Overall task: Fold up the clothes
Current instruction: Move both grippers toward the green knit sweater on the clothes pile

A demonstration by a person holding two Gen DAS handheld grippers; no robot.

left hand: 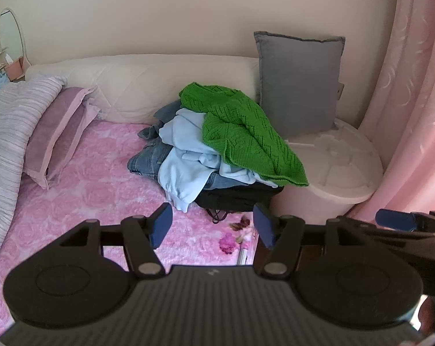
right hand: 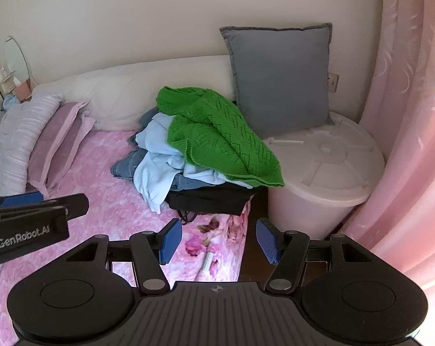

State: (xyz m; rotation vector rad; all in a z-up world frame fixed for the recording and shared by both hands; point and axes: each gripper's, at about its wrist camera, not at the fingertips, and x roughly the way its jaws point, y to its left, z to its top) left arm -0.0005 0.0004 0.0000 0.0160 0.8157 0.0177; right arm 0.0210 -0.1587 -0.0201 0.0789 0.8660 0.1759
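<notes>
Left wrist view: heap of clothes (left hand: 217, 150) sits loose and crumpled on the pink bedspread (left hand: 88, 190), near the headboard and just beside the white bin (left hand: 338, 173).
Top layer: green knit sweater (left hand: 246, 132) draped over a pale blue garment (left hand: 185, 155), jeans (left hand: 145, 161) and a black garment (left hand: 240, 199).
Handling: soft, light and limp by the look of it; the open knit could snag or stretch, so its lower hem looks the safest hold.
Left gripper (left hand: 213, 227): jaws wide apart, holding nothing, short of the heap and touching no cloth.

Right wrist view: same heap (right hand: 200, 152), none of it lying flat or squared.
Sweater (right hand: 217, 135): near edge hangs free over the black garment (right hand: 211, 201), easy to pinch.
Right gripper (right hand: 217, 240): jaws spread, empty, clear of the heap.
Left edge: the other gripper's body shows beside it.
</notes>
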